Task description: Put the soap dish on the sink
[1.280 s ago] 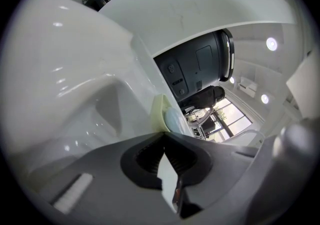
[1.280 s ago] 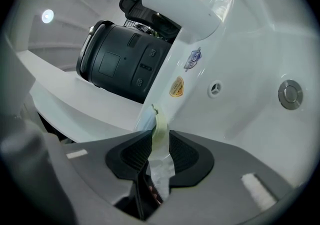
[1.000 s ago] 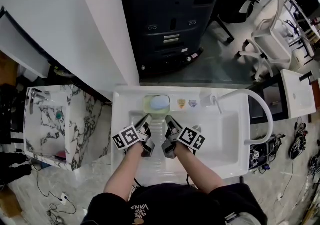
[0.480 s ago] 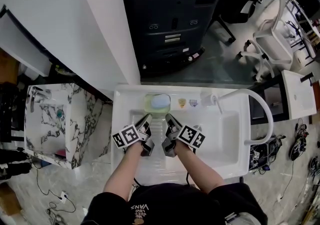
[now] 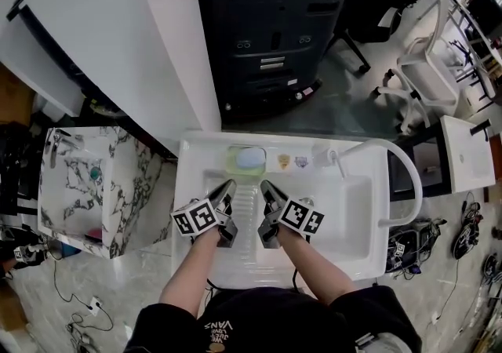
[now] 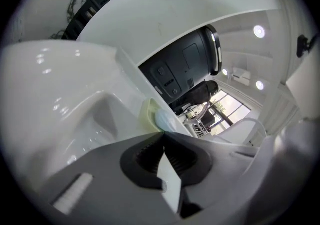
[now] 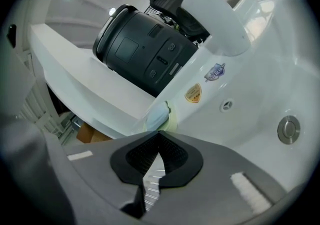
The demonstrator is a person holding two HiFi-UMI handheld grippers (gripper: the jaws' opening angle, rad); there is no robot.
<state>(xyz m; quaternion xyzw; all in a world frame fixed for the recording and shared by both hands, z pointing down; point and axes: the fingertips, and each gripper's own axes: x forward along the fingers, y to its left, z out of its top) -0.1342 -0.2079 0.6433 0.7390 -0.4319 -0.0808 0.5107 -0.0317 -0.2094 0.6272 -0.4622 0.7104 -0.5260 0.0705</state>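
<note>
Soap dish (image 5: 249, 161): pale yellow-green, carrying 1 light-blue bar of soap (image 5: 251, 158). It sits flat on the back ledge of the white sink (image 5: 353, 222), left of 2 small stickers (image 5: 292, 161) and well left of the arched white faucet (image 5: 408, 179). Its front edge lies close to the basin's lip.

Left claw (image 5: 227, 187): clenched, nothing in it. In the left gripper view the pads meet at the tips (image 6: 162, 136), with the dish (image 6: 149, 116) beyond them and apart.

Right claw (image 5: 265, 187): also clenched and empty. In the right gripper view the pads are together (image 7: 159, 133) and the dish (image 7: 170, 121) is ahead, untouched.

Both claws hang over the basin, side by side, just short of the ledge. The drain (image 7: 288, 129) lies off to the right claw's side.

Judgement: placement looks done; what remains is to get clear.
- Draw both claws back toward the body along the basin, not sideways. The dish is directly ahead of both tips.
- Keep the tips below or short of the ledge line, since a forward drift would nudge the dish.
- Check that the dish sits fully on the ledge, with no overhang into the basin; the soap could slide if the dish is tipped.
</note>
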